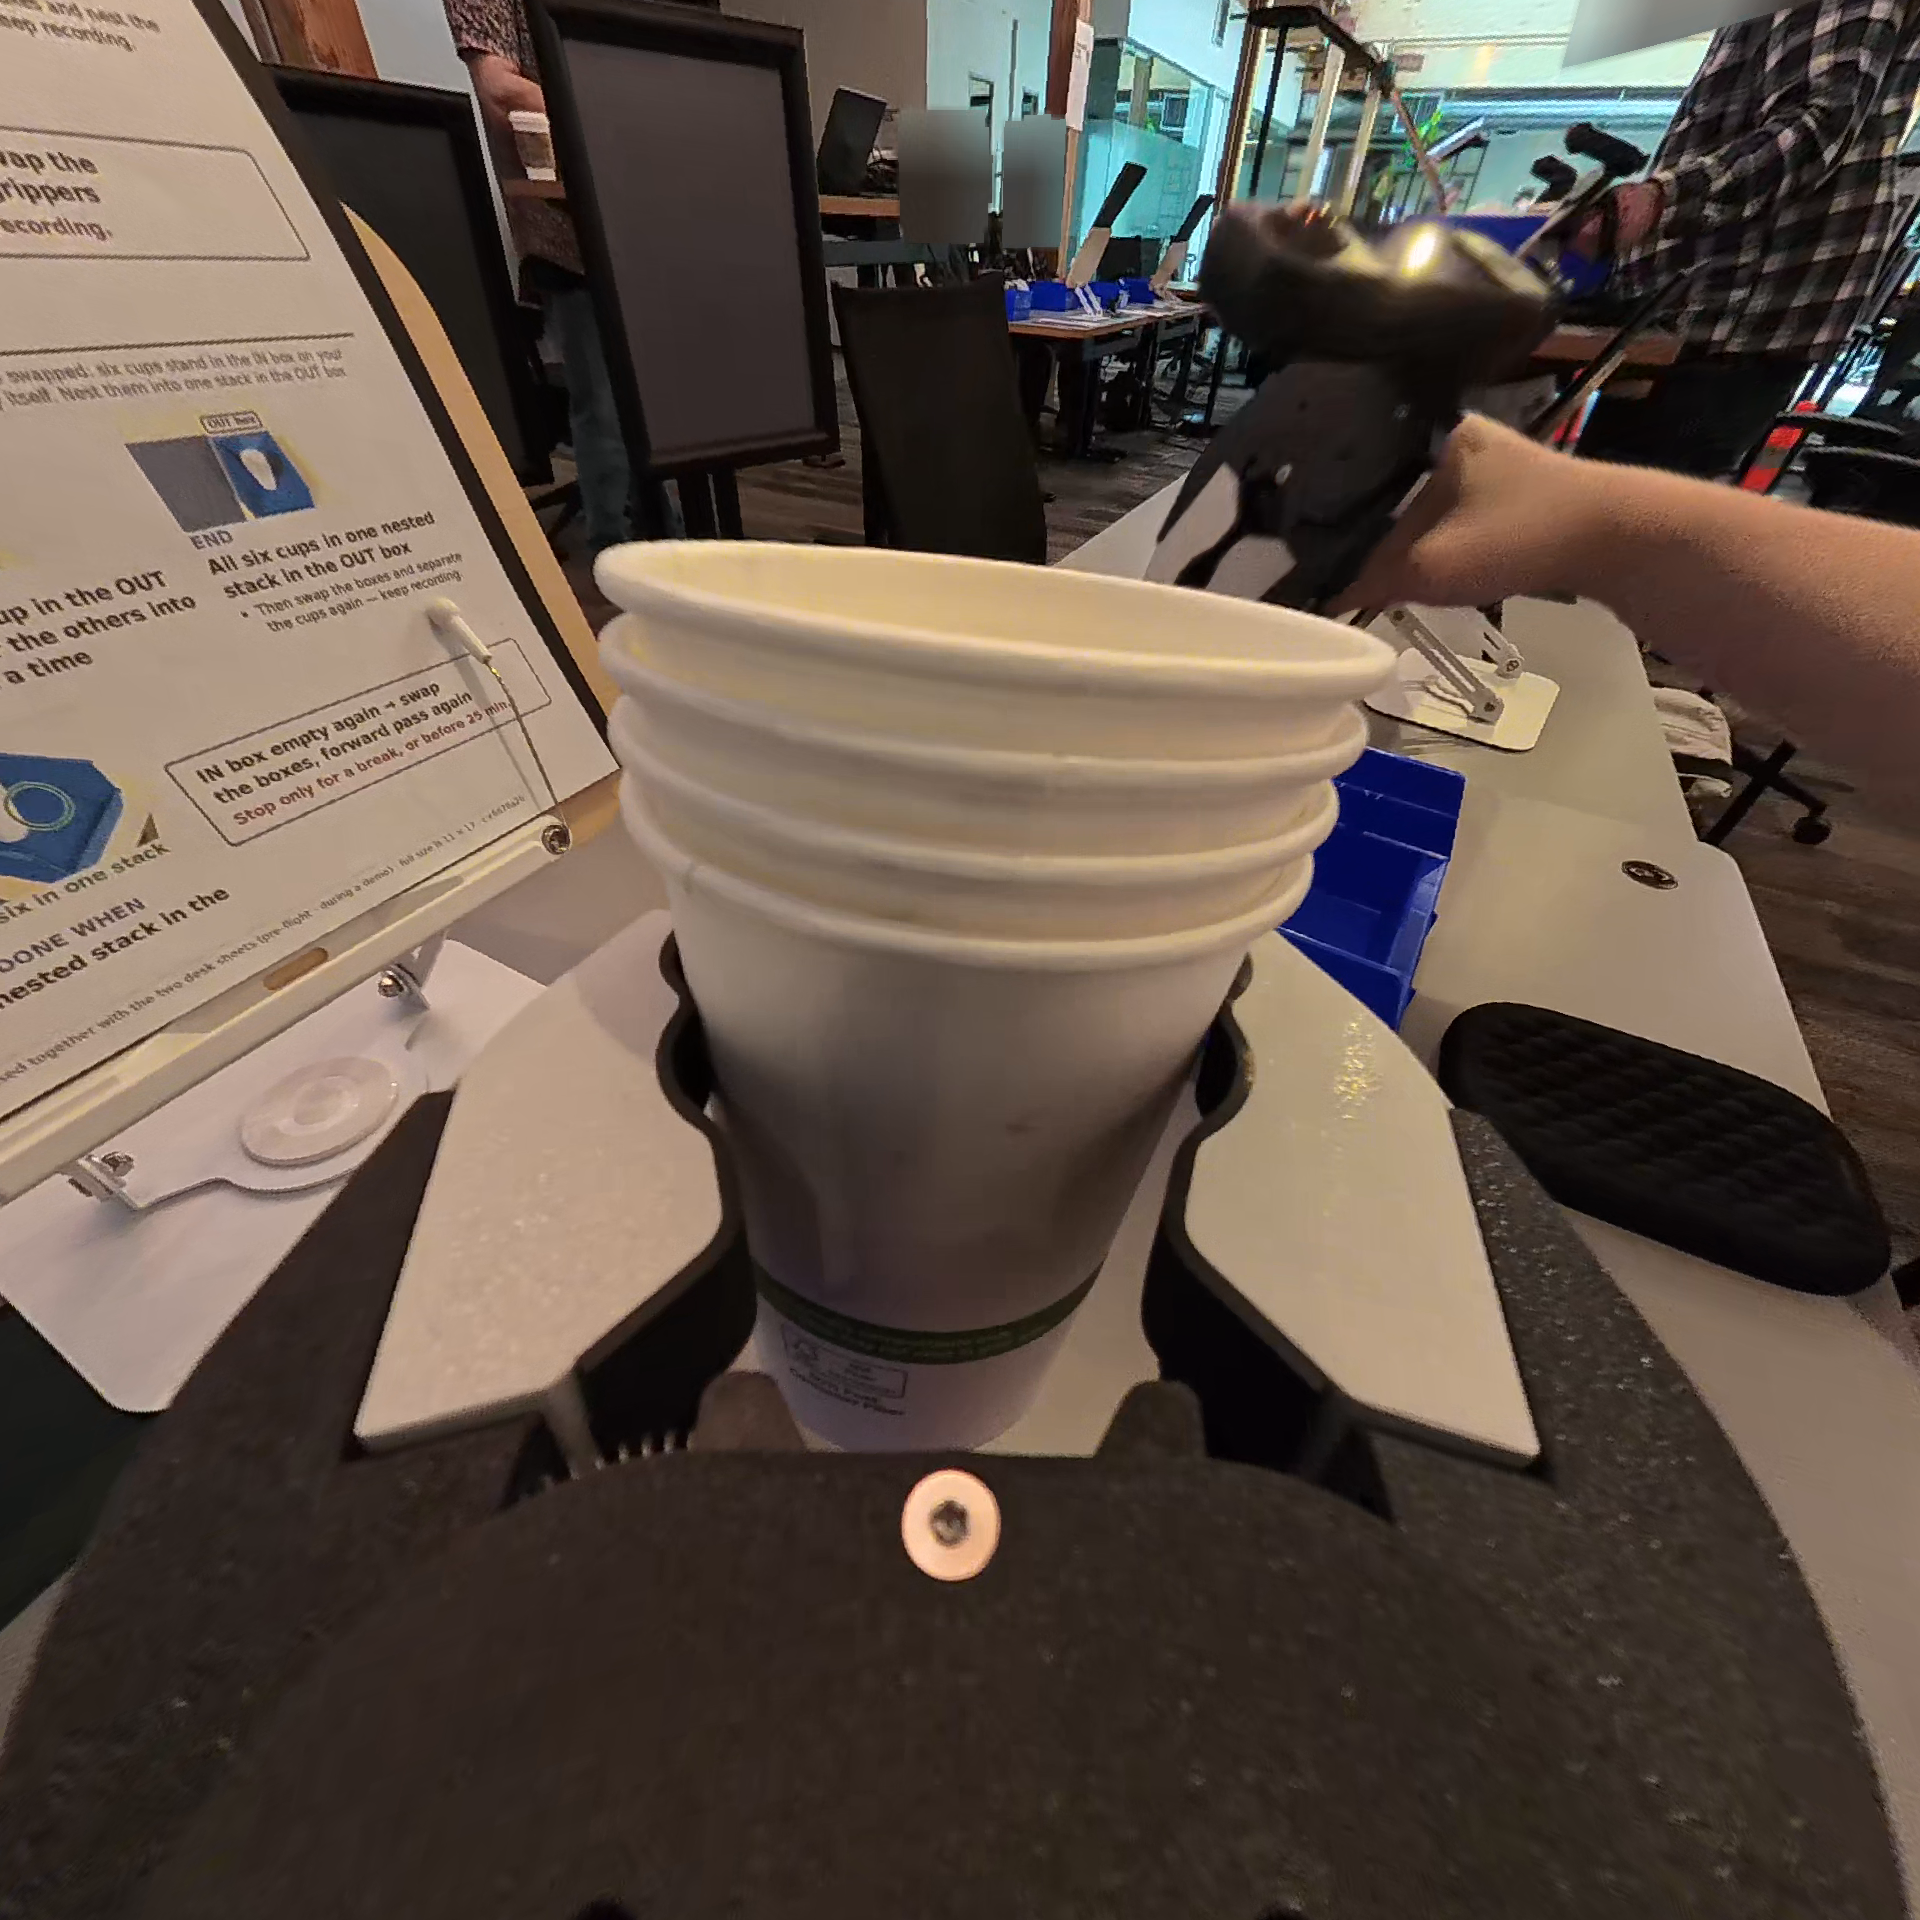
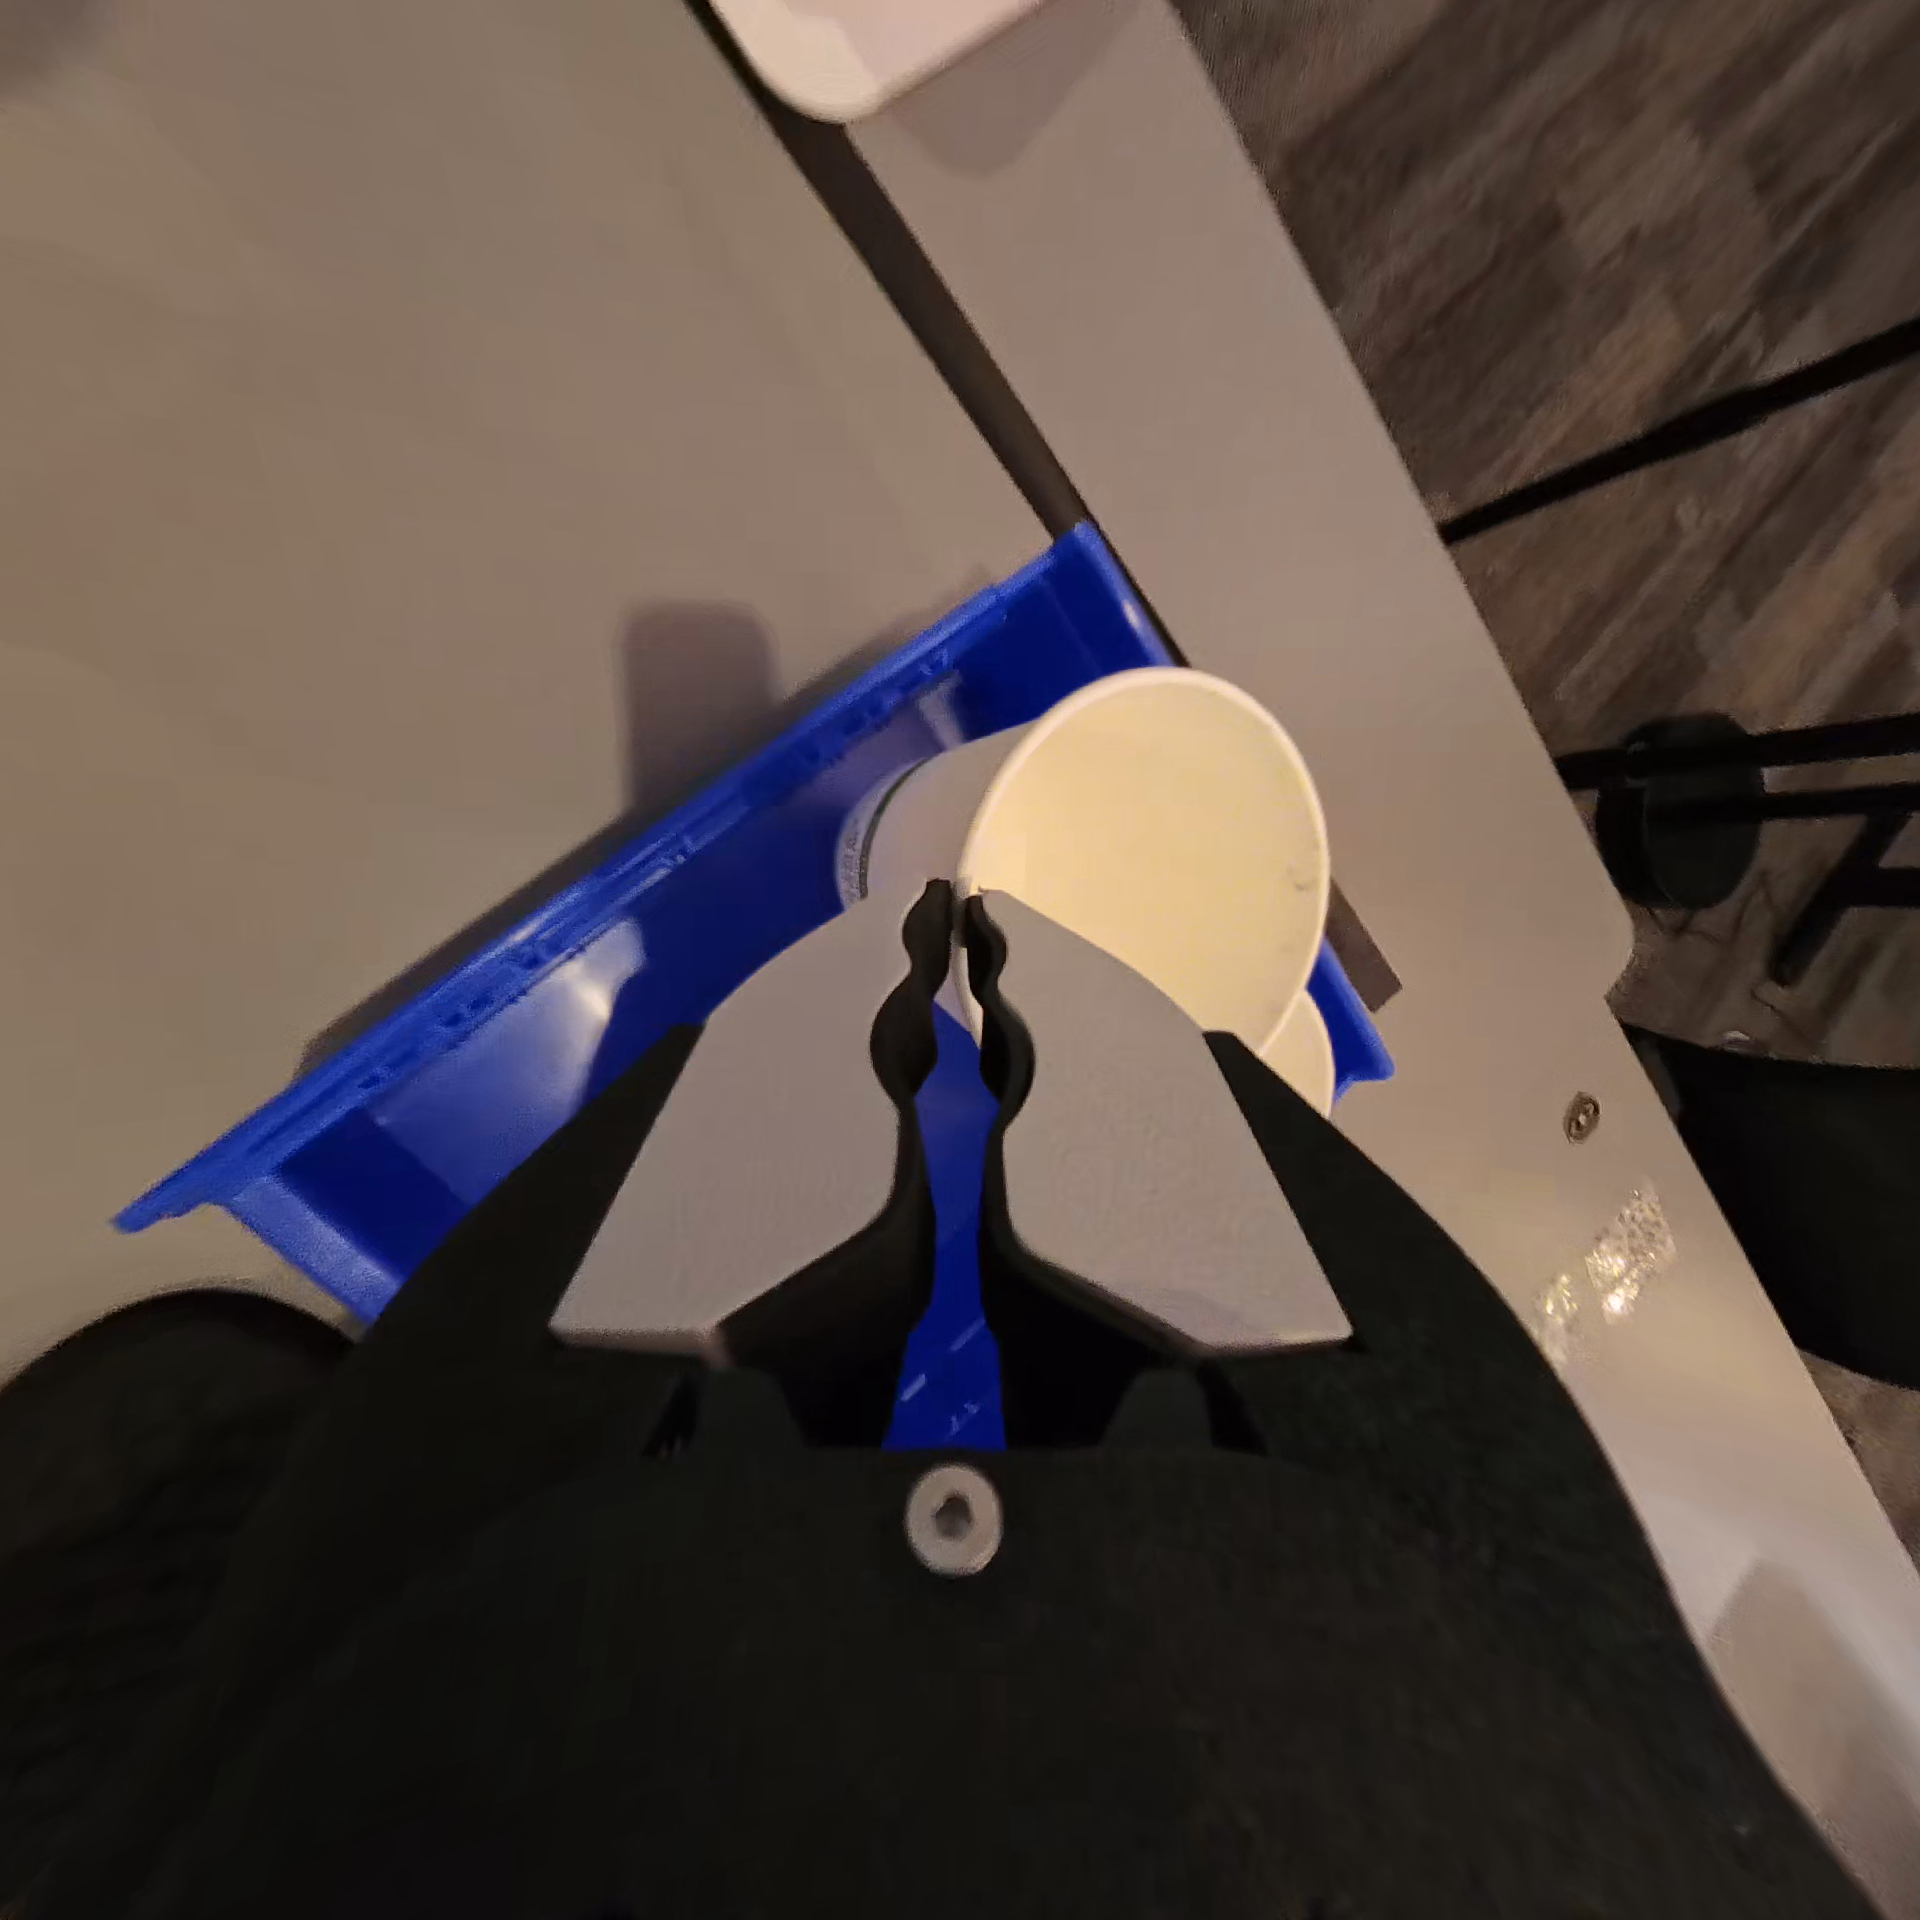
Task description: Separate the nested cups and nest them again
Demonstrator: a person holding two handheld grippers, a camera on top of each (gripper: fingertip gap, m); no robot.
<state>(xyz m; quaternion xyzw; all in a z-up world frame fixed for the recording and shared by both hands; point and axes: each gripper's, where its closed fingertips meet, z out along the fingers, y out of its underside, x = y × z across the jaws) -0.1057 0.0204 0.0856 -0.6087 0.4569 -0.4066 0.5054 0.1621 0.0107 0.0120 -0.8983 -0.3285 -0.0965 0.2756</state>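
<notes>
Left gripper (image 1: 951, 1174) clamped upright cup stack (image 1: 966, 883) | right gripper (image 2: 958, 902) pinched single cup (image 2: 1132, 862) rim (axis tilted) above blue bin (image 2: 623, 1039)

Grey table (image 1: 1621, 935) is carrying a blue bin (image 1: 1382, 883) sitting near its far edge, a black textured pad (image 1: 1662, 1143) lying just right of it, a white sign-stand base (image 1: 312, 1132) resting at left, and another white stand base (image 1: 1475, 707) sitting farther back.
</notes>
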